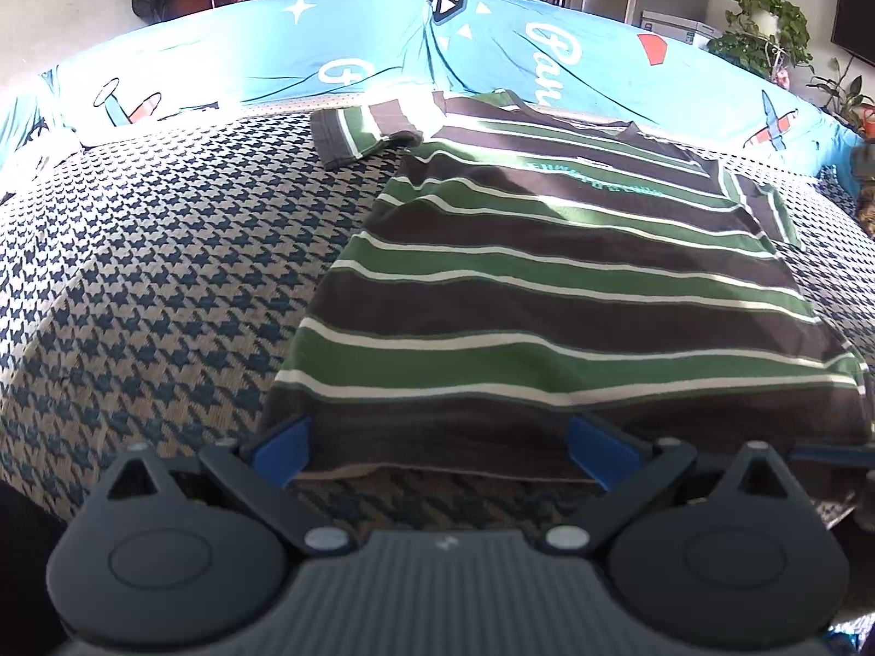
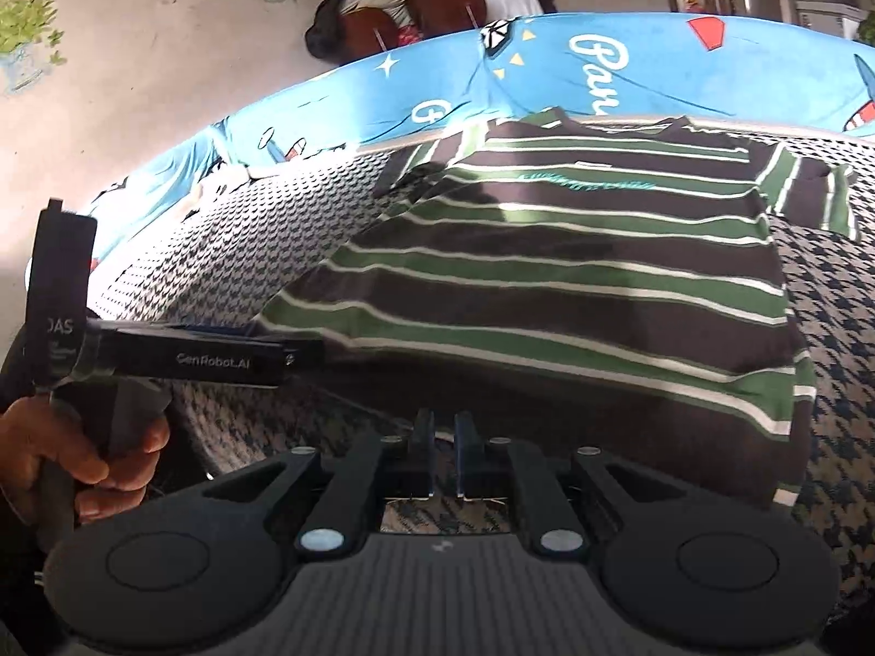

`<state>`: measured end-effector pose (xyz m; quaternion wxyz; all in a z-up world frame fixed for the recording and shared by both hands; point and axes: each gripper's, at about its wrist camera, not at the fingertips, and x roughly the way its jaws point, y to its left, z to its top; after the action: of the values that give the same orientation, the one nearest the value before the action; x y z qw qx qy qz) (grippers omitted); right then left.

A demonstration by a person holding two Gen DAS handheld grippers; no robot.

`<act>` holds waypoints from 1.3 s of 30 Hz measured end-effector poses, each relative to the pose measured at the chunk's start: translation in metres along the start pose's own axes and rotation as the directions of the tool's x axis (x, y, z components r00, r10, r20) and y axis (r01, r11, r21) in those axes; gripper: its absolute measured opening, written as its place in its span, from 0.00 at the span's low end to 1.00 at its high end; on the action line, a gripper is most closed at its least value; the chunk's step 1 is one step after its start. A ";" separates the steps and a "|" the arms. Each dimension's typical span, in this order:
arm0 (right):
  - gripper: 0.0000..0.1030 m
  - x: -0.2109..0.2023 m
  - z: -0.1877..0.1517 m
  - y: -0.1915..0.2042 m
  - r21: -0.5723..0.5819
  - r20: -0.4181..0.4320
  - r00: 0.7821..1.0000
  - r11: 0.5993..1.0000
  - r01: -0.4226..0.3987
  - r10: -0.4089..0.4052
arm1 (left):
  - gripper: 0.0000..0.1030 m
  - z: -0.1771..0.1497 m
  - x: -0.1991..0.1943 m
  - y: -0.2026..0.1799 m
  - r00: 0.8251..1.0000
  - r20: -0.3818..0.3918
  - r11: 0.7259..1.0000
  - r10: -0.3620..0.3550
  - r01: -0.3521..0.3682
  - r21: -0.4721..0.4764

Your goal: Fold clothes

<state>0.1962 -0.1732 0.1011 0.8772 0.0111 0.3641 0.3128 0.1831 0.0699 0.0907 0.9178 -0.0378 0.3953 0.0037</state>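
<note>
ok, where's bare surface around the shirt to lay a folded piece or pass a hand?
Biggest free patch: houndstooth cover left of the striped shirt, running back to the blue cushion and the spread left sleeve. A narrower strip lies right of the shirt. Crowded at the near hem, where the left gripper and right gripper sit.

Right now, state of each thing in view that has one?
Striped T-shirt: spread flat, unfolded, on the houndstooth cover.
Left sleeve: laid out to the side.
Left gripper: open, fingers astride the near hem.
Right gripper: nearly closed at the hem; whether it pinches cloth, cannot tell.
</note>
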 end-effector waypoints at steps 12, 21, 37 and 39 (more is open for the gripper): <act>0.08 0.018 -0.004 -0.002 -0.020 -0.073 0.991 0.994 0.108 -0.109 | 1.00 -0.012 0.001 -0.017 0.997 -0.067 0.996 -0.037 0.042 0.081; 0.09 0.013 -0.002 -0.008 0.021 -0.063 0.993 0.995 0.098 -0.097 | 1.00 -0.017 0.002 -0.024 0.995 -0.085 0.991 -0.045 0.056 0.121; 0.14 0.020 0.004 0.009 -0.074 0.019 0.991 0.988 0.133 -0.132 | 1.00 -0.015 0.007 -0.028 0.998 -0.060 0.990 -0.012 0.021 0.141; 0.14 0.020 0.008 0.009 -0.076 0.043 0.989 0.986 0.147 -0.145 | 1.00 -0.014 0.008 -0.026 0.999 -0.052 0.991 -0.010 0.017 0.135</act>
<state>0.2069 -0.1534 0.0963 0.9041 -0.0447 0.3349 0.2617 0.1796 0.0424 0.0775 0.9077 0.0218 0.4179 -0.0302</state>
